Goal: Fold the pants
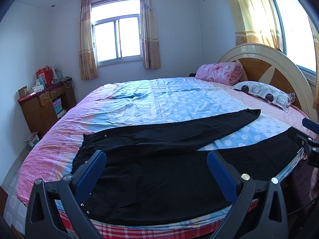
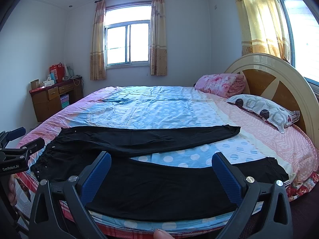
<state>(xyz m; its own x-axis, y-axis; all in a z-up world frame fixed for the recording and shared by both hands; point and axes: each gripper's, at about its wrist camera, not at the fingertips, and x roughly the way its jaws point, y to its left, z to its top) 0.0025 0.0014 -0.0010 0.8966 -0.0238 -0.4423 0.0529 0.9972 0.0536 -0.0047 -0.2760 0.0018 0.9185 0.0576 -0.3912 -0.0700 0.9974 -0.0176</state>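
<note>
Two open grippers hover over black pants (image 1: 159, 171) spread flat on a bed (image 1: 143, 101), both legs splayed in a V, no fold yet made.

Off the left gripper's (image 1: 156, 171) left finger, the gathered elastic waistband (image 1: 79, 155) bunches near the mattress edge, small metal studs glinting on it. That gripper's blue pads stand wide apart and hold nothing; the seat and upper near leg lie directly below and between them. Ahead of it, the far leg runs out to the right, its cuff (image 1: 253, 112) ending short of a patterned pillow (image 1: 263, 95).

The right gripper (image 2: 161, 171) hangs just as wide, also empty, over the middle of the near leg. Beyond its right finger, the near cuff (image 2: 275, 167) lies close to the mattress edge. In its view, the left gripper shows at the far left rim.

Judging by the soft creases and the way it drapes flat, the cloth is light, limp and thin; it should sag and trail from any pinch, and will likely cling to the sheet rather than slide cleanly. Sensible holds appear to be the near waistband corner for the left tool and the near cuff for the right, each pinched through both layers, so the near leg can be carried onto the far one. The waistband's bulk offers the firmest grip.
</note>
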